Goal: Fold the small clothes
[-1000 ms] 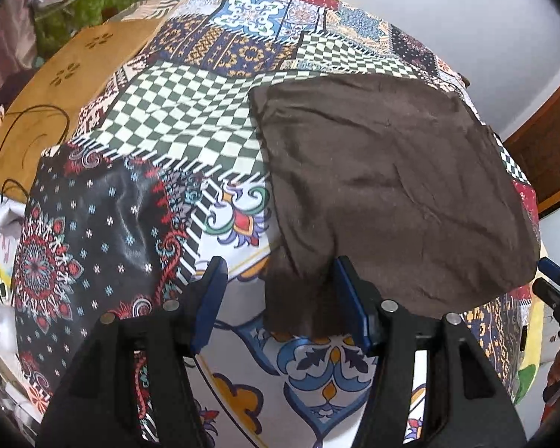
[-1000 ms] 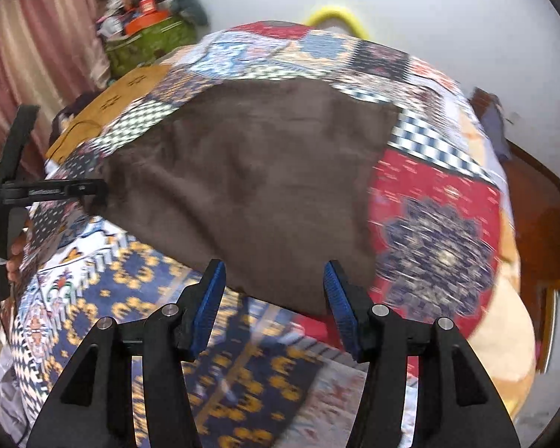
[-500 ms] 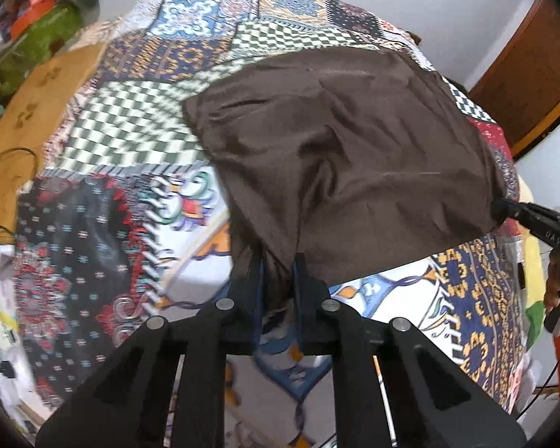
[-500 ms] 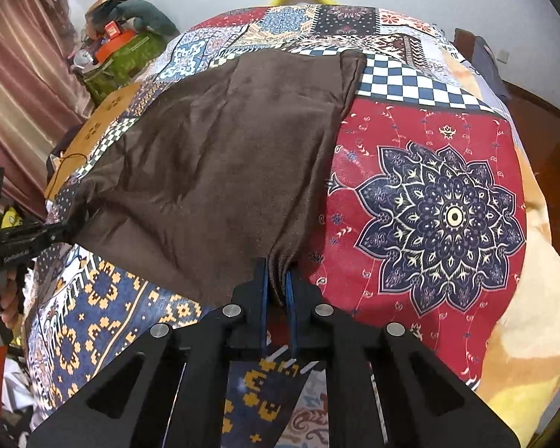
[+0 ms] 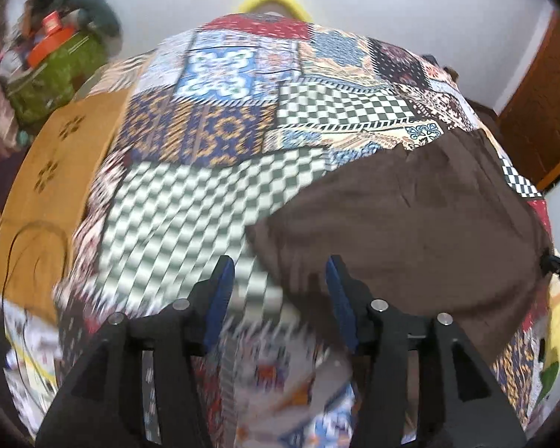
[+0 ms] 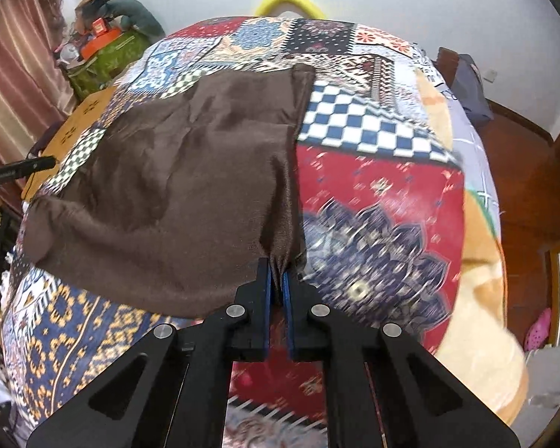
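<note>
A brown cloth (image 6: 175, 194) is spread on a patchwork bedspread (image 6: 373, 194), left of its red medallion panel and right of the green-and-white check panel (image 5: 175, 201). The near right corner of the cloth is pinched and bunched between the closed jaws of the right gripper (image 6: 277, 280); a ridge is pulled up along the cloth's right edge toward the far corner. The left gripper (image 5: 278, 291) is seen with jaws apart, having just been opening; the cloth's near left corner lies between them close to the right pad, and no pad is seen pressing on it. That view is blurred near the fingers.

Around the bed: a yellow ring-shaped object (image 6: 287, 2) at the far edge by the white wall, a green bag with orange items (image 6: 108, 52) at far left, an ochre patterned sheet (image 5: 52, 171) along the left side with a thin dark cable on it, a pink curtain (image 6: 15, 56) at left, a wooden door (image 5: 541, 112) at right. Nothing rests on the cloth.
</note>
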`<action>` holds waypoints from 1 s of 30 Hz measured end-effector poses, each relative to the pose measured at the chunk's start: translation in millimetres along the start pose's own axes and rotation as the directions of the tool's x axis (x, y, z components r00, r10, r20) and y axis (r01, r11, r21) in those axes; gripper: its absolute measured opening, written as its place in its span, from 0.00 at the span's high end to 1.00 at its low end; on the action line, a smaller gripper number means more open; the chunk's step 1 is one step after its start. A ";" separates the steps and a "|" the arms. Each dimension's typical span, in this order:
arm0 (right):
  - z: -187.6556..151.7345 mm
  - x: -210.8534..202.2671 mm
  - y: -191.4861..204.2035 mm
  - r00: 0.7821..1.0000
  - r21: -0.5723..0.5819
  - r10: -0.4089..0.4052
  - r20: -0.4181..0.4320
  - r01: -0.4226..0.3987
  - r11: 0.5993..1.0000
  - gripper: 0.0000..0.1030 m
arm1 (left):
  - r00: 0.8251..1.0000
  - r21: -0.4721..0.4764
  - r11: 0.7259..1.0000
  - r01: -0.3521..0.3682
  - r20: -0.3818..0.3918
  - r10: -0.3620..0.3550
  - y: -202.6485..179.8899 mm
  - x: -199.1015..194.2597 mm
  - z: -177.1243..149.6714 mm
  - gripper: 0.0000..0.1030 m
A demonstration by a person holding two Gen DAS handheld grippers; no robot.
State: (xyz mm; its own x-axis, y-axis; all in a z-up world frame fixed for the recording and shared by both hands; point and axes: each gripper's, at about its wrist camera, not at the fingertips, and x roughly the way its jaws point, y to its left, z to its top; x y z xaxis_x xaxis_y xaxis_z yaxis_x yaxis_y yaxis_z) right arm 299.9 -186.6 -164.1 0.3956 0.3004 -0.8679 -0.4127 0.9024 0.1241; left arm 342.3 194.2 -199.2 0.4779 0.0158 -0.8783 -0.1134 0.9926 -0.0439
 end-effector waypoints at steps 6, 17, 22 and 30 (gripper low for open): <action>19.0 2.7 -13.2 1.000 -0.014 -0.030 0.001 0.030 0.999 0.95 | 0.998 0.102 0.994 0.048 -0.055 -0.043 -23.8 58.6 29.3 0.46; 63.2 19.2 -26.9 0.997 0.008 -0.065 0.036 0.065 0.998 0.95 | 0.970 0.070 0.969 0.239 -0.064 -0.234 -24.8 64.2 18.2 0.89; 71.2 18.8 -28.8 0.997 0.088 -0.059 0.039 0.055 0.995 0.87 | 0.971 0.073 0.972 0.224 -0.100 -0.216 -20.6 42.0 -10.4 0.94; 50.7 -15.4 17.1 0.999 0.015 0.019 0.042 -0.020 1.000 0.54 | 0.969 0.068 0.975 0.213 -0.140 -0.202 -19.5 0.2 -62.1 0.95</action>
State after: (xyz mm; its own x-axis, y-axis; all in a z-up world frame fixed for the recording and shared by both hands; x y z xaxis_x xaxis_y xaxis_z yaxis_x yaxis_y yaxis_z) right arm 328.3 -160.2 -124.3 0.4214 0.3304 -0.8445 -0.4081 0.9007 0.1487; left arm 290.5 167.3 -228.1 0.3642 -0.2025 -0.9091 0.0508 0.9790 -0.1977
